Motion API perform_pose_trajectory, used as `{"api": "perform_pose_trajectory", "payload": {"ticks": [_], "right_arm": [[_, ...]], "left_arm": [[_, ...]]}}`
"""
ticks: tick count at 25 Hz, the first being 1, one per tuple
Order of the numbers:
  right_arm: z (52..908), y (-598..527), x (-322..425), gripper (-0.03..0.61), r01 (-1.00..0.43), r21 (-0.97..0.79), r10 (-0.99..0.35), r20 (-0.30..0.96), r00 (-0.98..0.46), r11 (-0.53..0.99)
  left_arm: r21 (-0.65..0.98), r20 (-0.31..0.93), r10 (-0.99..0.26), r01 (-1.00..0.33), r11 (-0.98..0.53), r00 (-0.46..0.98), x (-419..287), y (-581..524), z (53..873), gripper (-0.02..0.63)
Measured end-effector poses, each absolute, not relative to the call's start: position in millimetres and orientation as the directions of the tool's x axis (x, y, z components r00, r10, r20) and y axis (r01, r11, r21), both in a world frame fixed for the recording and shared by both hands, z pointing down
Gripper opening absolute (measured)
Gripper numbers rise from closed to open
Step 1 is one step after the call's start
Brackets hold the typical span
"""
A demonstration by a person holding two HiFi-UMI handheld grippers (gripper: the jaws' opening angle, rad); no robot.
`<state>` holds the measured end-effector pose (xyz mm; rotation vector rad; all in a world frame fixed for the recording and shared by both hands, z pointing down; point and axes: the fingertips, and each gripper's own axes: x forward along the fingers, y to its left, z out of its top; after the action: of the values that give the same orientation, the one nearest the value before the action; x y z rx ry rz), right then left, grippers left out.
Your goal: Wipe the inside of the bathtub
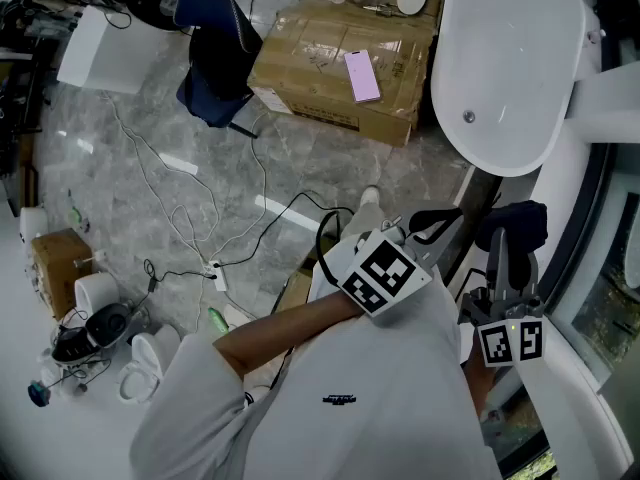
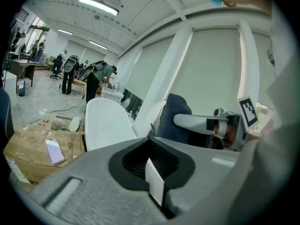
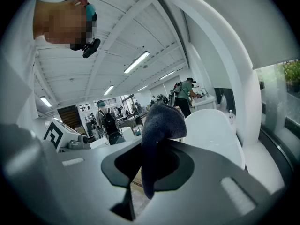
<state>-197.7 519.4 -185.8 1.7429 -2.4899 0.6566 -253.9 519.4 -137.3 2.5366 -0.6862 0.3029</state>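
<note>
Pre-wipe stage, probably: dark blue terry cloth (image 3: 161, 121) is clamped in the right hand-held gripper (image 3: 140, 191), left hand-held gripper (image 2: 157, 191) is pinched closed, empty. White oval bathtub (image 1: 505, 68) sits upper right in head view, untouched; cloth needs lowering inside next.

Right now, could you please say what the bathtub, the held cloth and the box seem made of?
Bathtub: glossy white moulded shell, probably acrylic or enamel. Cloth in the right gripper: dark, fuzzy, limp fabric, likely microfibre or terry. Box: matte brown cardboard, taped seams.
</note>
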Motion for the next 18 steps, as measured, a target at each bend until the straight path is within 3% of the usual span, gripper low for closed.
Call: {"api": "perform_pose_trajectory", "payload": {"ticks": [9,18], "right_arm": [[-170.8,602.5,-101.5,0.043,-0.902,-0.399,-0.922,0.264,-0.285,0.164],[-163.2,647.0,-51.5,0.046,-0.893,-0.430,-0.939,0.230,-0.254,0.136]], "left_arm": [[0.373,0.370,-0.343,-0.476,-0.797,0.864,-162.6,581.1,-141.2,-0.005],[0.353,0.400,-0.393,-0.534,-0.768,0.828,-127.8,620.3,-143.3,-0.005]]}}
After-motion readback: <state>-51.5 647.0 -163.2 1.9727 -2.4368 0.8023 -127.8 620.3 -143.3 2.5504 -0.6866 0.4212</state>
